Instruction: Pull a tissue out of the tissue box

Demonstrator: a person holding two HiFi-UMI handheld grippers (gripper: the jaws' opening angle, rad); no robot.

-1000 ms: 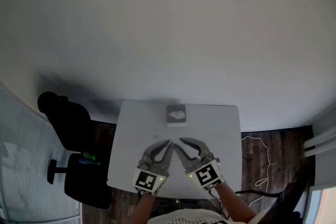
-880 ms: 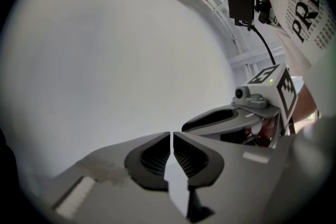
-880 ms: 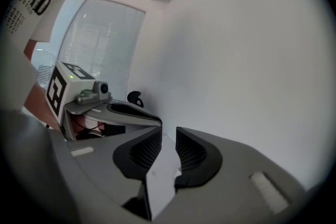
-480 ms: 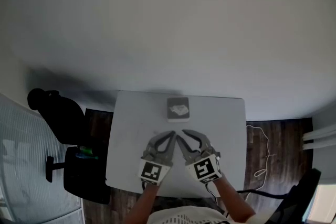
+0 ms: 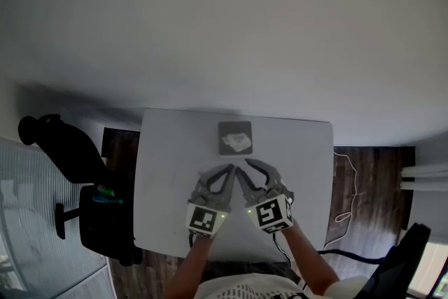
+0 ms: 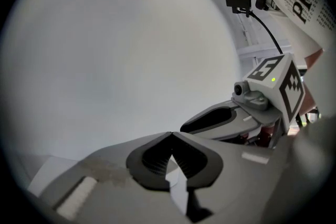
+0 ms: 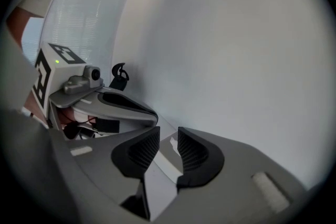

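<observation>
One tissue box sits far-centre on the table, opening upward, its long axis unclear. Two grippers hover nearer. The left gripper is closed and empty. The right gripper has just been opening, with nothing between its jaws.

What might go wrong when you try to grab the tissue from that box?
The tissue box may lift along with the tissue: nothing holds it down on the table yet. The left gripper, shut, and the right gripper, whose jaws have just been opening with nothing between them, sit close together, so they might bump each other on the way in.
</observation>
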